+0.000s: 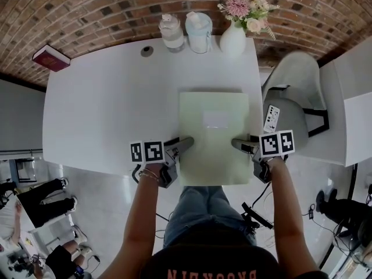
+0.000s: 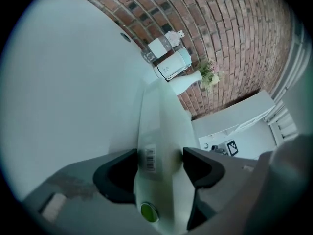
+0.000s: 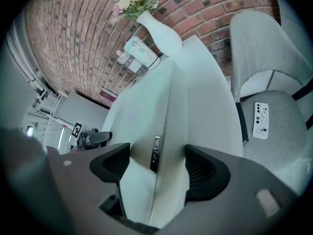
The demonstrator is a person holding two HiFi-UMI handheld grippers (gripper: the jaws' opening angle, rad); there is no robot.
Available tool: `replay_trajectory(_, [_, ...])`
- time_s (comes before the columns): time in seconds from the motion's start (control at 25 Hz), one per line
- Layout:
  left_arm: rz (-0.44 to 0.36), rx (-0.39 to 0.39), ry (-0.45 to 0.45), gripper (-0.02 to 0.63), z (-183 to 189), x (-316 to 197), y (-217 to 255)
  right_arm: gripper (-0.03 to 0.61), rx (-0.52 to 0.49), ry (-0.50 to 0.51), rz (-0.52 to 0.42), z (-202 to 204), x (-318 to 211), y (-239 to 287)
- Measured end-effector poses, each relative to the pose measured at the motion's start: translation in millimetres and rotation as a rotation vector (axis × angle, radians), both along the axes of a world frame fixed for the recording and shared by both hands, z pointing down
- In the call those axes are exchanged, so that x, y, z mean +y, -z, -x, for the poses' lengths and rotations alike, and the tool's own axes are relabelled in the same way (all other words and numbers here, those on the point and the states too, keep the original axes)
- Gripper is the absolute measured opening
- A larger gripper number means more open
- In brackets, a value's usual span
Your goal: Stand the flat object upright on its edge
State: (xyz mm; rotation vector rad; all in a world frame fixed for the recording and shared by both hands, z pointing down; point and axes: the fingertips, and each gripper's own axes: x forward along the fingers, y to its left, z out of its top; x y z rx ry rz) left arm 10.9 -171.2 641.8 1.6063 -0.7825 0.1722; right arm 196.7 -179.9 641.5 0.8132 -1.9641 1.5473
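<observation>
Forearms (image 1: 142, 214) rise from the bottom of the frame to the left gripper (image 1: 185, 144) and right gripper (image 1: 239, 144). Both have their jaws spread wide, straddling the folder (image 1: 212, 156) at its side edges without clamping it.

Along the top edge of the table (image 1: 99, 103) stand a jar (image 1: 171, 32), a jug (image 1: 199, 32) and a vase (image 1: 233, 38) of flowers, well apart from the folder. A red book (image 1: 51, 57) lies upper left and a chair (image 1: 296, 92) stands at right.

The folder's barcode sticker (image 2: 149, 158) is too small to read. The folder is pale green with a green dot (image 2: 149, 212) and lies flat at centre frame, its near end past the table's edge.
</observation>
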Motion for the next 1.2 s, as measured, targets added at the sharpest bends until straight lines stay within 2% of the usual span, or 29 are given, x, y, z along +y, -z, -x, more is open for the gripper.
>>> replay_trajectory(0.16, [0.011, -0.024, -0.008, 0.301, -1, -2, 2, 0.356, 0.008, -0.014, -0.001, 0, -1, 1])
replay_trajectory(0.48, [0.015, -0.022, -0.003, 0.299, -2, -7, 11, 0.351, 0.020, -0.058, -0.004, -3, -2, 11])
replay_trajectory(1.2, [-0.094, -0.032, -0.009, 0.298, 2, -28, 64, 0.350, 0.032, -0.053, -0.116, 1, -23, 63])
